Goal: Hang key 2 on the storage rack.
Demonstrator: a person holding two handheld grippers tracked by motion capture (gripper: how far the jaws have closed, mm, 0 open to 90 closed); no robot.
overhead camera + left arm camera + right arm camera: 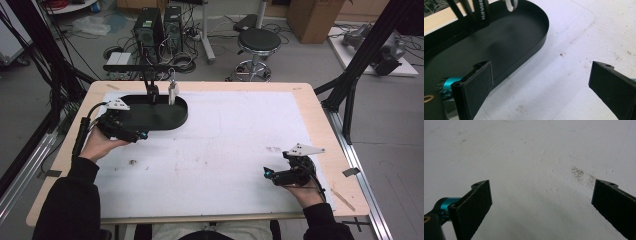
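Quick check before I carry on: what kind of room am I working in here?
Most likely a robotics or data-collection lab, not a home. Two computer towers stand in tangled cables on the floor behind the table, beside a round stool, with black frame struts bracing the rig.

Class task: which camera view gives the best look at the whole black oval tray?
The high view: the black tray shows its full oval outline on the white mat. The left gripper view shows one rounded end and floor close up. The right gripper view faces bare mat.
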